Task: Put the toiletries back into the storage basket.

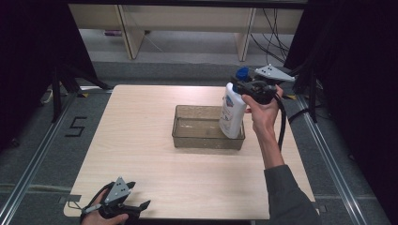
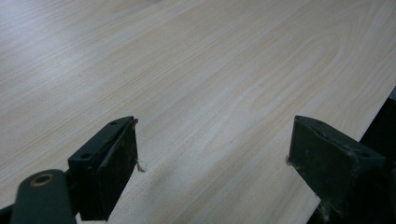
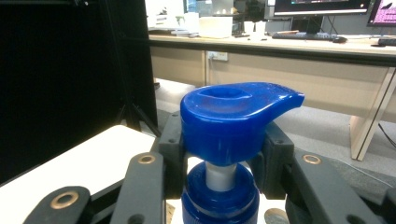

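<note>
The right tongs (image 1: 248,87) are clamped on the neck of the pump bottle (image 1: 232,115), held tilted over the clear bin (image 1: 187,140). Smooth stiff plastic, probably bottom-heavy, could swing; the neck under the blue pump head (image 3: 233,121) gives a sure hold. The left tongs (image 2: 212,158) gape wide and empty over the counter (image 1: 141,140).

The pale wooden worktop (image 1: 141,140) lies bare left of and in front of the clear rectangular plastic bin (image 1: 197,136). The white pump bottle with a blue cap (image 1: 232,115), held by the right claw (image 1: 244,86), blocks the bin's right end; its left part stays open.

Office lab — desks (image 3: 280,51), monitors (image 3: 322,5)
</note>
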Available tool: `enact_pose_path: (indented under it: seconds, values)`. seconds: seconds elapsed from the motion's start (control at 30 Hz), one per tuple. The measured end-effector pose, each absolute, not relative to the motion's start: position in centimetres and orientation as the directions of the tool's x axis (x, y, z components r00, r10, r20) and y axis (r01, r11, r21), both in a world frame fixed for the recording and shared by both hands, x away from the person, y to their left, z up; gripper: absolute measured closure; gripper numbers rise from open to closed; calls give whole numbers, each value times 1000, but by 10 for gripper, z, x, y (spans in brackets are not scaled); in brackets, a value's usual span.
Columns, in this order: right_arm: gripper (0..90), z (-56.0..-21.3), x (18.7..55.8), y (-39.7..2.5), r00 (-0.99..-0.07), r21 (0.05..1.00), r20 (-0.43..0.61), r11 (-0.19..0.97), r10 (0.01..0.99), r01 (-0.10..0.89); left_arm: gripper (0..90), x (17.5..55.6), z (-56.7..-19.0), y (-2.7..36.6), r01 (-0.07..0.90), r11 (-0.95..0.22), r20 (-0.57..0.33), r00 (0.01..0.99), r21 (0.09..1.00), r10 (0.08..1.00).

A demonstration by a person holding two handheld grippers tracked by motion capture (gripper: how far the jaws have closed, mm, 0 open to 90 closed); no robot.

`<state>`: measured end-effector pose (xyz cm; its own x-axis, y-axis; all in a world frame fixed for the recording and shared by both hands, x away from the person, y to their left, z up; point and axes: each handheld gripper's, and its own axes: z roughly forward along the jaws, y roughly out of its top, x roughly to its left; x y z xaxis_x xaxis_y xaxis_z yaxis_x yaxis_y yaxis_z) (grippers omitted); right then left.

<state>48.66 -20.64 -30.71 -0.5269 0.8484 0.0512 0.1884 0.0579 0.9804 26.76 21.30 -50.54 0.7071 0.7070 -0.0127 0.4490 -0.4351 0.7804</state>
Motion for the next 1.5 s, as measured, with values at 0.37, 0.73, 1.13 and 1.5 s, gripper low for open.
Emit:
enact_pose_path:
  seconds: [0.37,0.73,1.13,1.5]
  values:
    - [615,-320,486,-210,-527,977,57,61,848,204,150,268,-505,213,455,-446,-17,714,771,700]
    - [615,-331,485,-213,-517,974,80,44,852,223,151,267,-505,212,455,-433,-23,710,778,704]
    - [615,-338,482,-217,-523,973,77,50,849,225,151,267,-505,212,455,-435,-25,712,777,701]
    - [614,-343,478,-220,-521,974,66,59,851,219,150,267,-506,211,458,-423,-34,709,782,705]
